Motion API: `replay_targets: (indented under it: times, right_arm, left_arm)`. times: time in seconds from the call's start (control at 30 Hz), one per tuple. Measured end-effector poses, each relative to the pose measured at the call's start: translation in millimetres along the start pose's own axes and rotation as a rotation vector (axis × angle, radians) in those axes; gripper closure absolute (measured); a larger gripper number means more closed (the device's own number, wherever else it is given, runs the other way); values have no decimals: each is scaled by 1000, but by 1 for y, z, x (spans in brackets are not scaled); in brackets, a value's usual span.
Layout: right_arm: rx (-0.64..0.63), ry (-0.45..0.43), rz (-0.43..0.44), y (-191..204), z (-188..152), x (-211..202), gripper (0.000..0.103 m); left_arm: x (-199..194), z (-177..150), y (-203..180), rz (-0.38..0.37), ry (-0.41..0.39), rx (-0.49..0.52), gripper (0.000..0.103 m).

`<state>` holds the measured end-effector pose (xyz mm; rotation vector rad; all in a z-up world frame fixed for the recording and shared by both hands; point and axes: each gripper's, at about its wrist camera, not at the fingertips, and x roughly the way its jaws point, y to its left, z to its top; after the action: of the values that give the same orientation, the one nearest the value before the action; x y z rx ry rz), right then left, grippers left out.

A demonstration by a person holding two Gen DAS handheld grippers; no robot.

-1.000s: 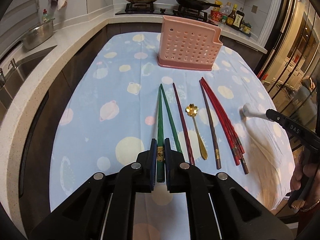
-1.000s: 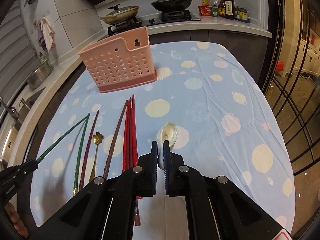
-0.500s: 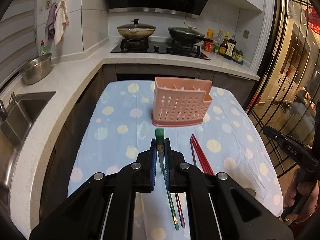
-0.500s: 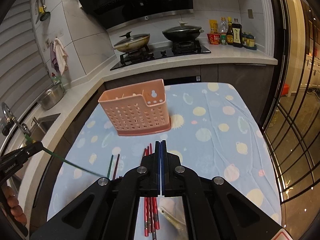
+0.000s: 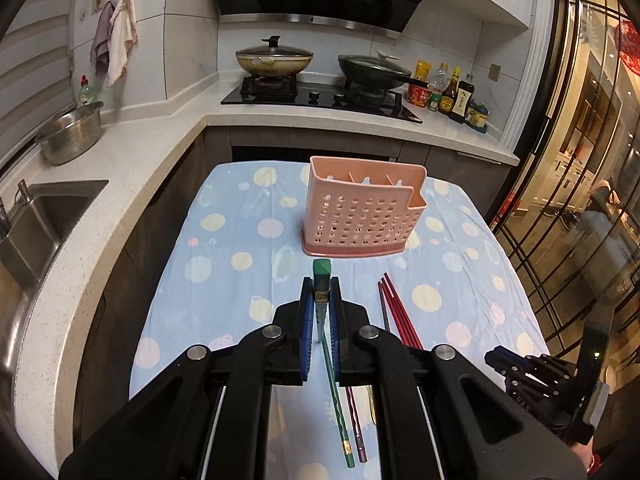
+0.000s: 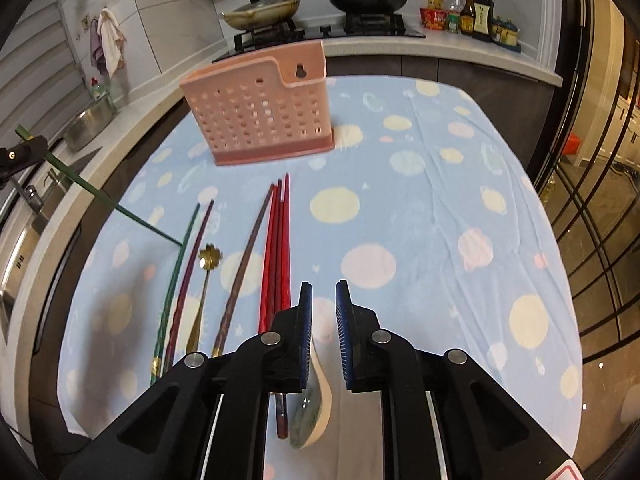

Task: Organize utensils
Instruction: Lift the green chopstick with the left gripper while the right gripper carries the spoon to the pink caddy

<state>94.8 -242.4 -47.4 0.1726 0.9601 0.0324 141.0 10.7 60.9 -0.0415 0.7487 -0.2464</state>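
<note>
My left gripper point(image 5: 321, 296) is shut on a green chopstick point(image 5: 322, 274), held above the blue spotted cloth, thick end up in front of the pink perforated holder point(image 5: 360, 216). In the right wrist view the same chopstick point(image 6: 100, 200) slants from the left gripper point(image 6: 20, 156) down toward the table. A second green chopstick point(image 6: 176, 280), a purple one point(image 6: 192, 272), a gold spoon point(image 6: 208, 264), a brown chopstick point(image 6: 244, 264) and red chopsticks point(image 6: 278, 248) lie in a row. My right gripper point(image 6: 323, 308) is opening low over a white ceramic spoon point(image 6: 316, 400); the pads do not press it.
The holder point(image 6: 260, 108) stands at the far middle of the table point(image 6: 440, 200). A counter with a sink point(image 5: 44, 216) and a steel bowl point(image 5: 72, 136) runs along the left. A stove with pans point(image 5: 320, 92) and bottles lies behind. Glass doors point(image 5: 580, 200) close the right.
The left gripper lifted the green chopstick off the cloth and tipped it upright. The right gripper rose shut, then came down over the white spoon with its jaws parting.
</note>
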Motion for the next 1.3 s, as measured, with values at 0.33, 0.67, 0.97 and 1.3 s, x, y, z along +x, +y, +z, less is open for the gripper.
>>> replay_targets:
  times: [0.33, 0.67, 0.97, 1.3]
  right_arm:
    - [-12, 112, 25, 9, -28, 48, 86]
    - [-24, 142, 35, 8, -27, 64, 94]
    - [-19, -30, 34, 1, 23, 8, 96]
    - [18, -211, 77, -10, 132, -27, 96]
  left_arm:
    - [-4, -19, 8, 21, 19, -4, 96]
    - [-4, -17, 8, 19, 23, -2, 96]
    - [-6, 8, 1, 19, -14, 20, 96]
    - [-16, 90, -15, 14, -163, 67, 96]
